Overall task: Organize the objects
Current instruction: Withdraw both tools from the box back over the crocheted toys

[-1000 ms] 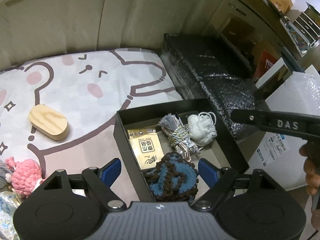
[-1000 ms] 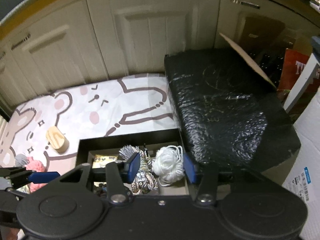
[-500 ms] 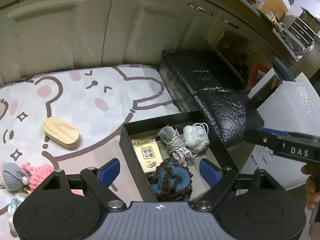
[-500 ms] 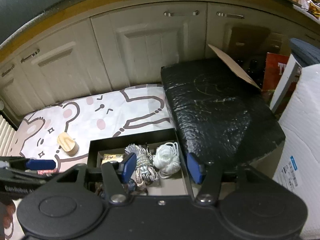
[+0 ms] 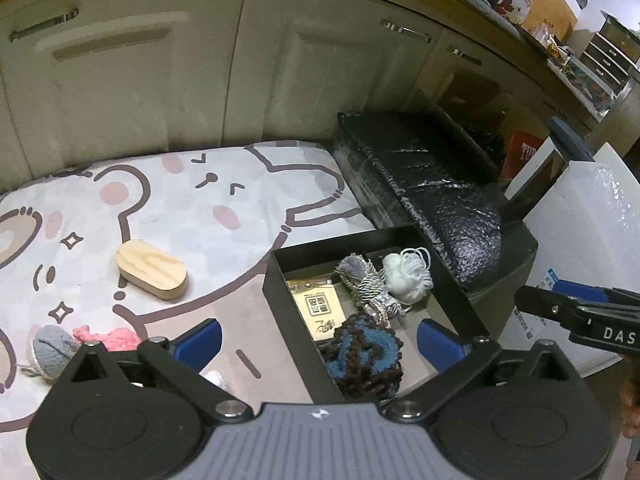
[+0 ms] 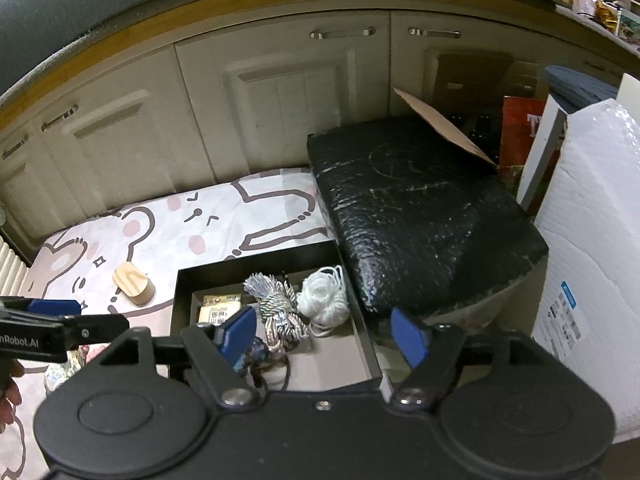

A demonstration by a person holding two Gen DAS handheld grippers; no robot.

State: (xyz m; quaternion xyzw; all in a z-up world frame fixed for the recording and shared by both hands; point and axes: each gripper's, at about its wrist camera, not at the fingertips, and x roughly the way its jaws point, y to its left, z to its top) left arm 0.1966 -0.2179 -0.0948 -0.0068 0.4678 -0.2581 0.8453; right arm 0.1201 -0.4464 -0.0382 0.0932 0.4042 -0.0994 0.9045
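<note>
Left wrist view: the left gripper (image 5: 318, 340), jaws just opened wide and empty, hovers over the black box (image 5: 276, 280); the wooden block (image 5: 152, 270) lies left of the box, long axis running diagonally.

Right wrist view: the right gripper (image 6: 324, 334), also just opening and empty, sits above the box, farther from the block.

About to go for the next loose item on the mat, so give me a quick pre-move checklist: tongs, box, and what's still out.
1. Left tongs empty, jaws just opened wide: ok.
2. Right tongs empty, jaws just opened, nothing between them: ok.
3. Black box holds the blue-brown crochet piece, gold packet, silver tassel and white yarn: ok.
4. Free space left in the box, bare floor on the right tongs' side: ok.
5. Wooden block still out on the mat: not ok.
6. Pink knit piece and grey knit ball still out: not ok.
</note>
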